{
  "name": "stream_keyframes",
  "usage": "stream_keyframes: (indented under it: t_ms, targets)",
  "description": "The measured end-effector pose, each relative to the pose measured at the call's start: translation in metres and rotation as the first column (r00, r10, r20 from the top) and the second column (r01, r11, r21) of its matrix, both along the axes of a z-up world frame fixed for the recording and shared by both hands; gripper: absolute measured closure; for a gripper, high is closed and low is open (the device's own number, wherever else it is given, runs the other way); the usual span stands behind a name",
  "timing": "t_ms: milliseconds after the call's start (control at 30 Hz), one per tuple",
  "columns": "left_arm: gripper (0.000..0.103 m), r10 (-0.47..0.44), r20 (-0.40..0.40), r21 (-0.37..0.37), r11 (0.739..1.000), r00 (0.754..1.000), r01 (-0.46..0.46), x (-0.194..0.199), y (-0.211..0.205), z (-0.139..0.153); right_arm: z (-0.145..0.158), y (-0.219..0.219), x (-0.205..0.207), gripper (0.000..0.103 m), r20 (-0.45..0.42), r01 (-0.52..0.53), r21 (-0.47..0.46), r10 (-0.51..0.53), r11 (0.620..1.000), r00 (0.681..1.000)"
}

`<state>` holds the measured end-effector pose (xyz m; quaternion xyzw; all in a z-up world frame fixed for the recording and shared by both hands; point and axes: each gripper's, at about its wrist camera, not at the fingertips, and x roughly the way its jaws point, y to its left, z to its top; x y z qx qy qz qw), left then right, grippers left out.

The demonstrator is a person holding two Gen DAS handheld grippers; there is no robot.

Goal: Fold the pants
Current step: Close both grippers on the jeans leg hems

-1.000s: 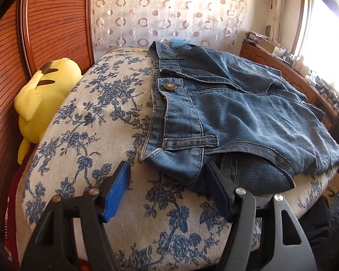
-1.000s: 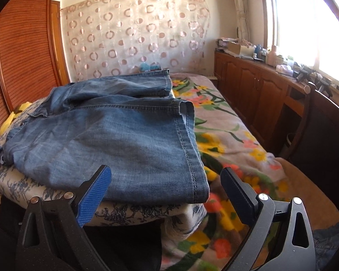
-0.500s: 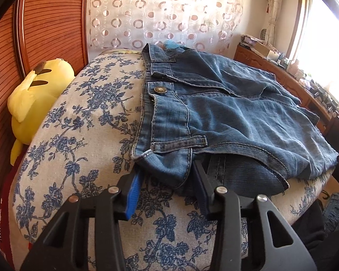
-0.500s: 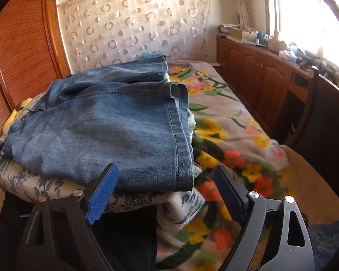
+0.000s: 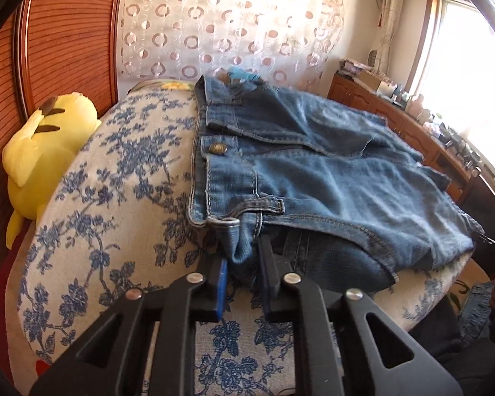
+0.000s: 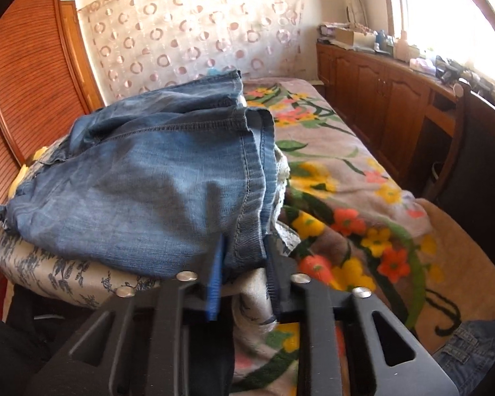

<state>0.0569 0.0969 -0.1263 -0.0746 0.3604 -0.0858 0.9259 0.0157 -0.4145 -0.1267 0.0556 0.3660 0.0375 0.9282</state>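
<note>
Blue denim pants (image 5: pixel 313 178), one pair, lie on the blue-flowered cushion (image 5: pixel 115 198); left hand-held gripper (image 5: pixel 242 264) pinches their waistband corner, right hand-held gripper (image 6: pixel 244 260) their hem corner.

jeans (image 5: pixel 330 178): faded blue | cushion (image 5: pixel 115 198): cream, blue floral | plush toy (image 5: pixel 43 151): yellow | blanket (image 6: pixel 346 181): grey, red-yellow flowers
</note>
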Motion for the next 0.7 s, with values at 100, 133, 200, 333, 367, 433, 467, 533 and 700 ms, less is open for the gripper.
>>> stream_keyframes:
  t_ms: [100, 133, 200, 333, 367, 433, 467, 533, 700]
  targets:
    - [0.095, 0.0, 0.036, -0.007, 1.0, 0.999, 0.0, -0.005, 0.001, 0.016, 0.013, 0.004, -0.001, 0.091, 0.034, -0.016, -0.037, 0.018, 0.999, 0.999]
    - [0.096, 0.002, 0.05, -0.012, 1.0, 0.999, -0.001, -0.006, 0.002, 0.022, 0.018, 0.005, 0.0, 0.091, 0.045, -0.02, -0.042, 0.021, 0.999, 0.999]
    - [0.096, 0.006, 0.082, -0.024, 1.0, 0.997, -0.004, -0.012, 0.004, 0.036, 0.03, 0.003, 0.001, 0.092, 0.068, -0.022, -0.051, 0.025, 0.998, 0.997]
    - [0.097, 0.008, 0.126, -0.032, 0.999, 0.992, -0.004, -0.022, 0.006, 0.058, 0.056, -0.001, 0.0, 0.092, 0.117, -0.03, -0.075, 0.038, 0.997, 0.992]
    - [0.097, 0.005, 0.137, -0.034, 0.999, 0.991, 0.0, -0.025, 0.007, 0.064, 0.062, -0.002, 0.0, 0.092, 0.127, -0.03, -0.078, 0.04, 0.996, 0.991]
    - [0.098, 0.003, 0.157, -0.043, 0.999, 0.988, 0.004, -0.031, 0.008, 0.074, 0.075, -0.004, -0.002, 0.092, 0.152, -0.033, -0.086, 0.046, 0.996, 0.987]
    - [0.098, 0.003, 0.167, -0.046, 0.999, 0.986, 0.005, -0.034, 0.008, 0.079, 0.079, -0.004, -0.003, 0.092, 0.16, -0.035, -0.089, 0.049, 0.995, 0.986]
    - [0.098, 0.002, 0.182, -0.05, 0.999, 0.983, 0.007, -0.039, 0.009, 0.086, 0.088, -0.006, -0.005, 0.092, 0.174, -0.038, -0.093, 0.054, 0.995, 0.983]
    - [0.098, 0.0, 0.214, -0.053, 0.999, 0.977, 0.012, -0.056, 0.011, 0.101, 0.102, -0.008, -0.012, 0.092, 0.199, -0.053, -0.09, 0.07, 0.994, 0.977]
